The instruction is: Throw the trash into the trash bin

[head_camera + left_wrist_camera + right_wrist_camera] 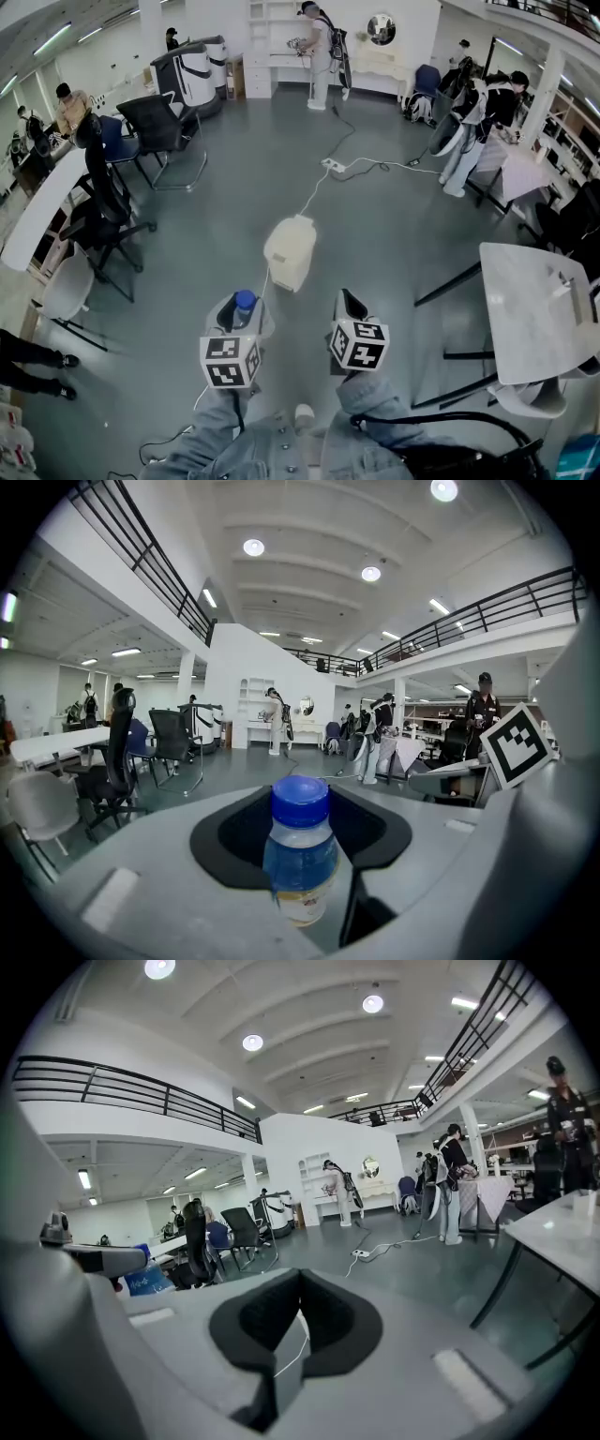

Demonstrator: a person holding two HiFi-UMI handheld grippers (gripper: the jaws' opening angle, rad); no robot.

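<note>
A small clear bottle with a blue cap and blue label stands upright between the jaws of my left gripper, which is shut on it. In the left gripper view the bottle fills the black jaw recess of that gripper. My right gripper is held beside it at the same height. Its jaws stand a narrow gap apart with only floor and a white cable showing between them. A white lidded bin-like container sits on the grey floor just ahead of both grippers.
A white cable runs from the container to a power strip. Black office chairs and a long white desk stand at the left, and a white table at the right. Several people stand at the far end.
</note>
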